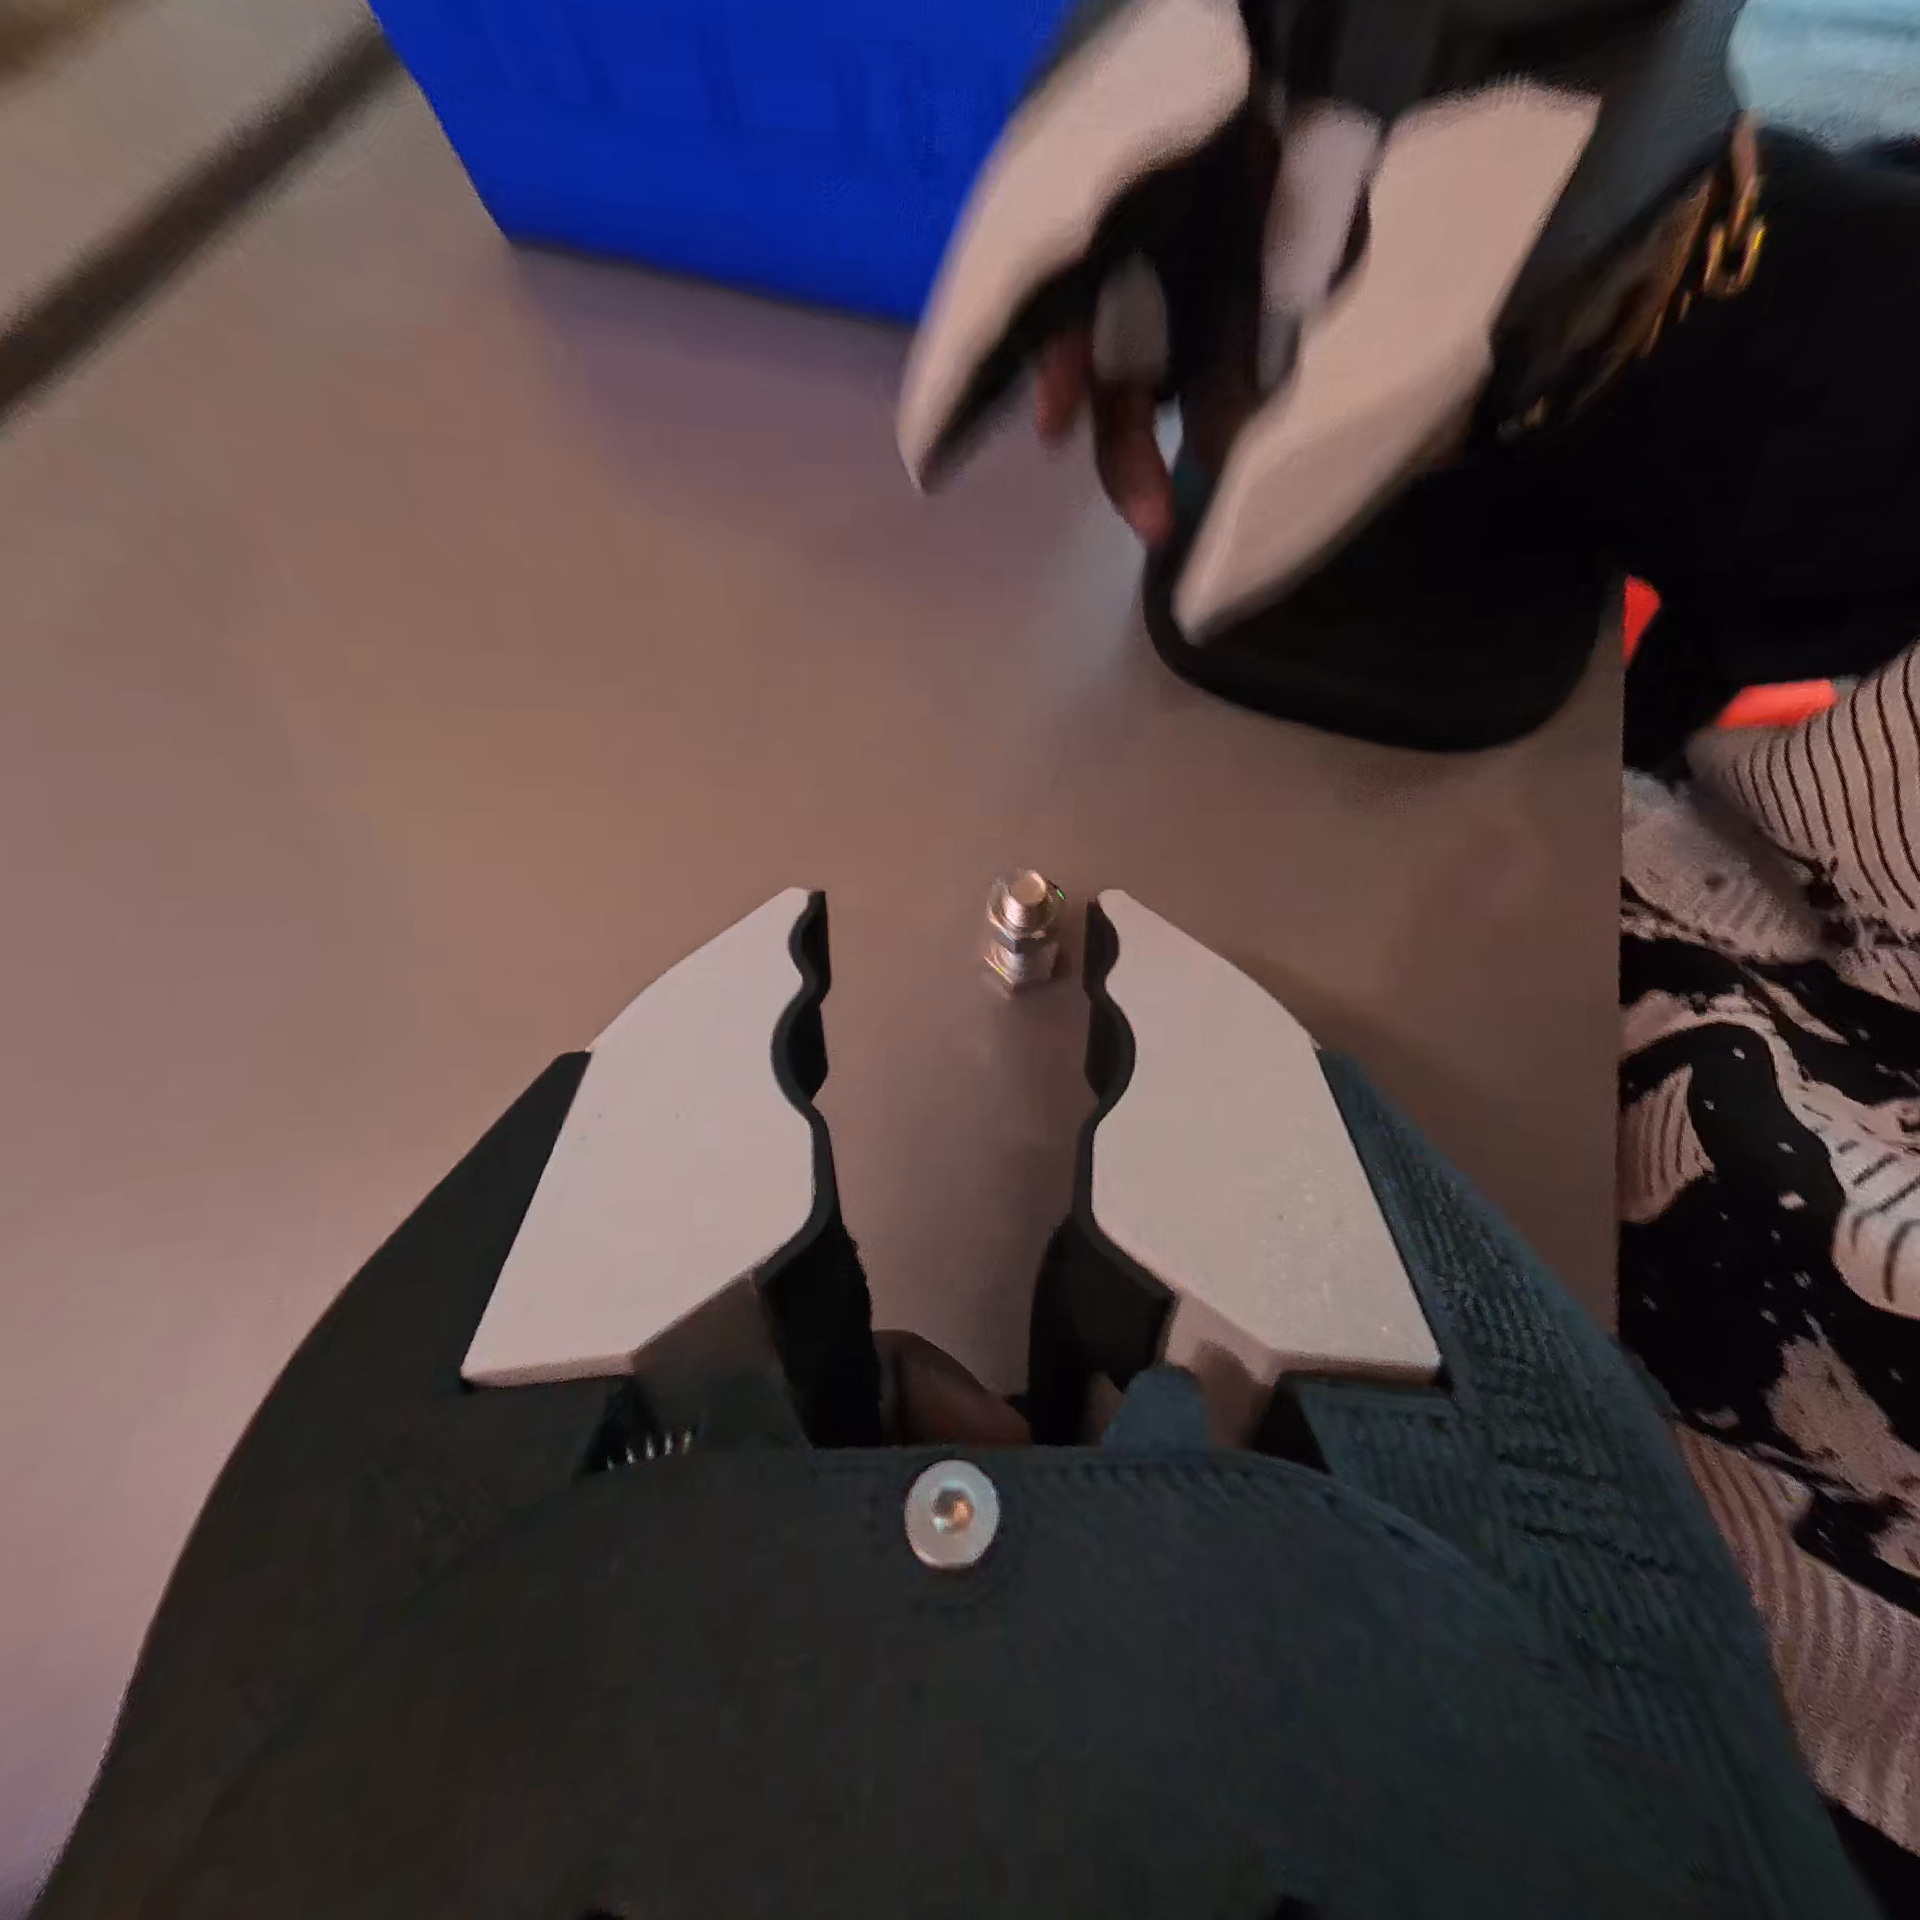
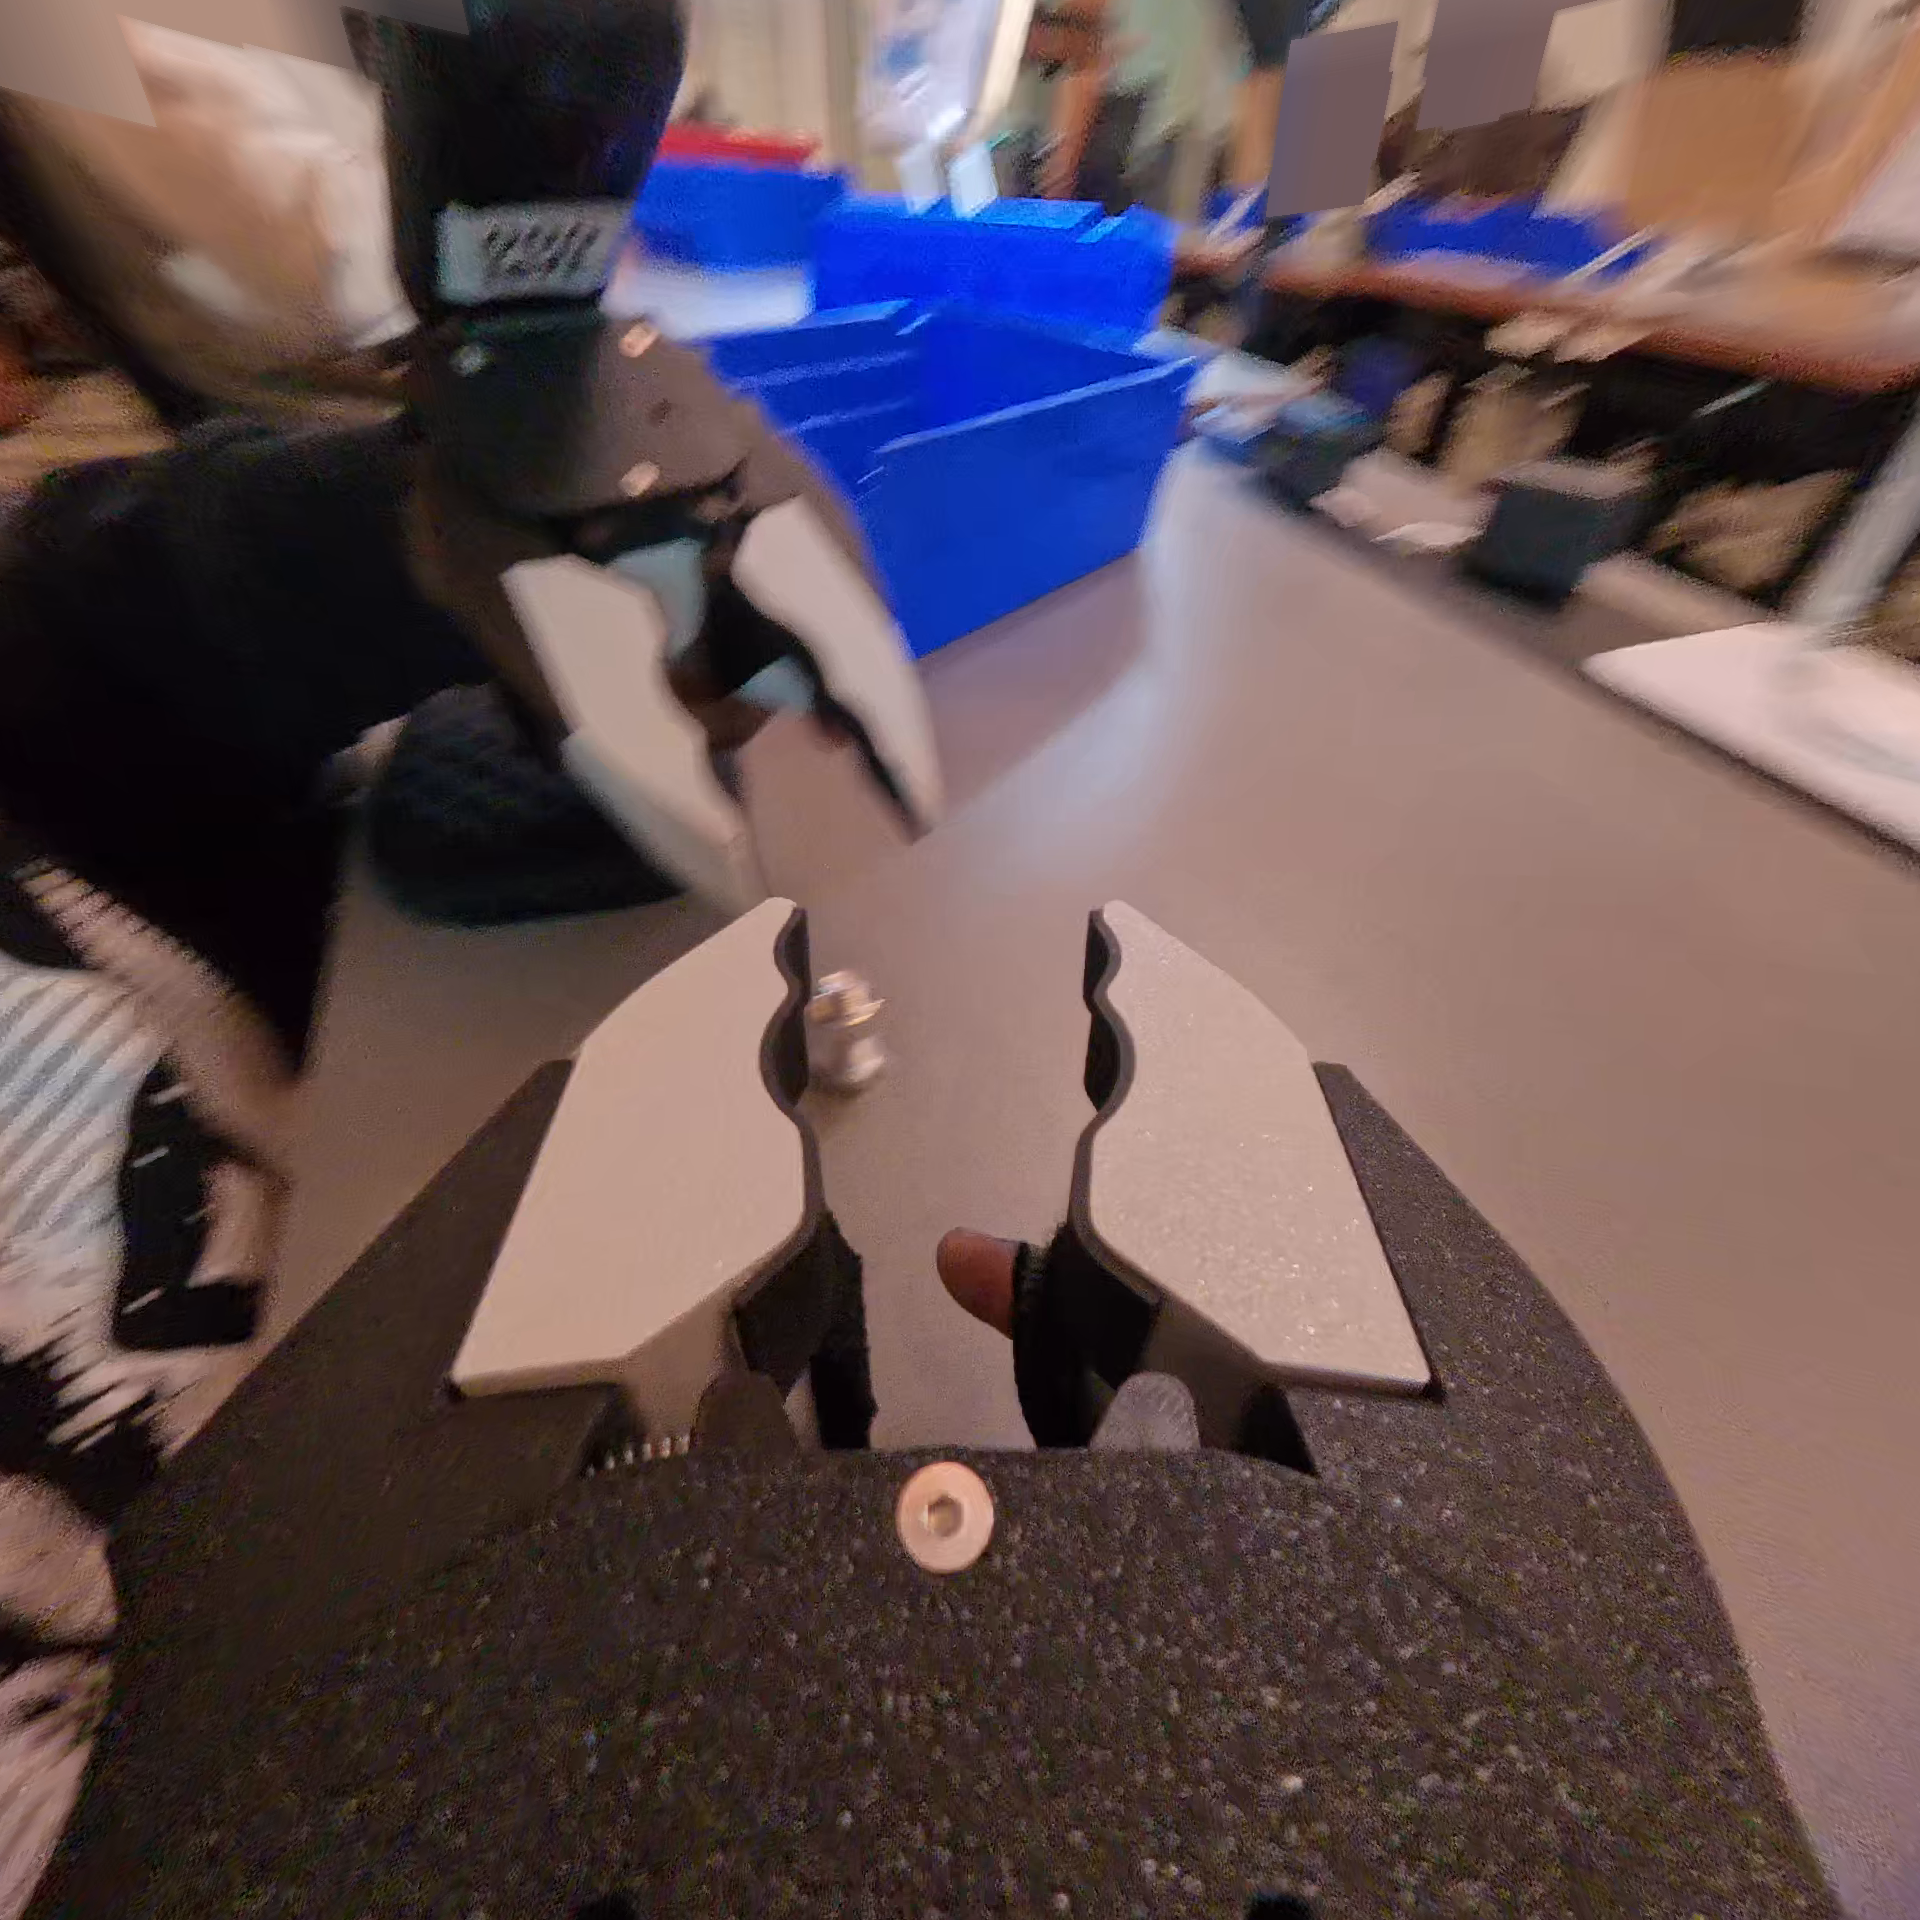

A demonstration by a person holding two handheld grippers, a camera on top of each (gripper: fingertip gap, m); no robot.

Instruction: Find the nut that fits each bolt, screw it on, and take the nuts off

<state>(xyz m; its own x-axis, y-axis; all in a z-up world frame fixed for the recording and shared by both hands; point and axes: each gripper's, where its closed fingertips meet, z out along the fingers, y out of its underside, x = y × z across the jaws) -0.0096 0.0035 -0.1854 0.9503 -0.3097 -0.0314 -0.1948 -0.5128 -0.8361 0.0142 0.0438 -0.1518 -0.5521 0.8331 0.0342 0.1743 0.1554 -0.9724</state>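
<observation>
the bolt (image 1: 1020,940) is standing upright on the grey table (image 1: 416,727), a nut (image 1: 1023,912) sitting near its top, at centre frame in the left wrist view. the left gripper (image 1: 956,925) is hanging spread wide, pinching nothing, its pads clear of the bolt. the right gripper (image 2: 945,940) is spread too, bare, with the bolt low and just beside its left fingertip (image 2: 774,935). a blue bin (image 1: 707,135) is sitting at the top.
</observation>
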